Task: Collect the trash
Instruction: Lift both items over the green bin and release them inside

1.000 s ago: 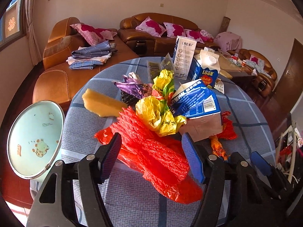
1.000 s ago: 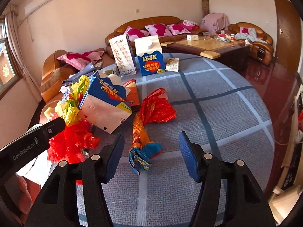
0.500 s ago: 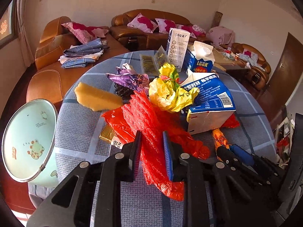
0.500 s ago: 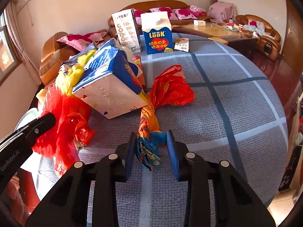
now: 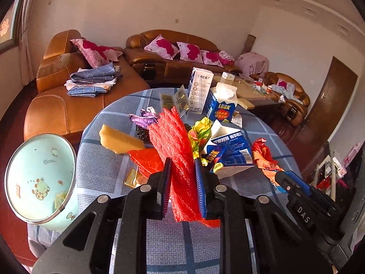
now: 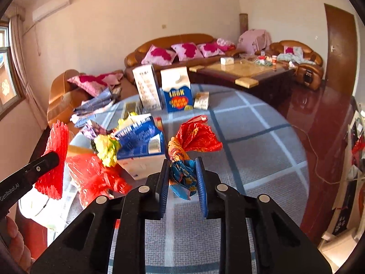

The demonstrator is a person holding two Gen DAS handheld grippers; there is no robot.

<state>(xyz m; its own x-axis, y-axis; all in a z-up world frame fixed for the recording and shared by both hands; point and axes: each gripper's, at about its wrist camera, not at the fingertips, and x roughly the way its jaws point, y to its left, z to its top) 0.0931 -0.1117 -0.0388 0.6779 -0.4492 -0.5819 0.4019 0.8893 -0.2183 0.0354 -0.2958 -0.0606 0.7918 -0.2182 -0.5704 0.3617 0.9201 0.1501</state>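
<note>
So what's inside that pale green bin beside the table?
The bin shows cartoon prints on its inner wall and one crumpled yellowish scrap low inside. Its bottom is beyond the rim, so unseen.

Background: sofa (image 5: 173,52) with floral cushions (image 5: 163,48) ahead; folded cloths (image 5: 91,81) ahead-left; coffee table (image 6: 241,73) and door (image 6: 340,45) ahead-right.

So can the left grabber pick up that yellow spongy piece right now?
Probably not yet: the left gripper is shut on the red foam net, so its jaws are full. The yellow piece itself lies uncovered.
</note>
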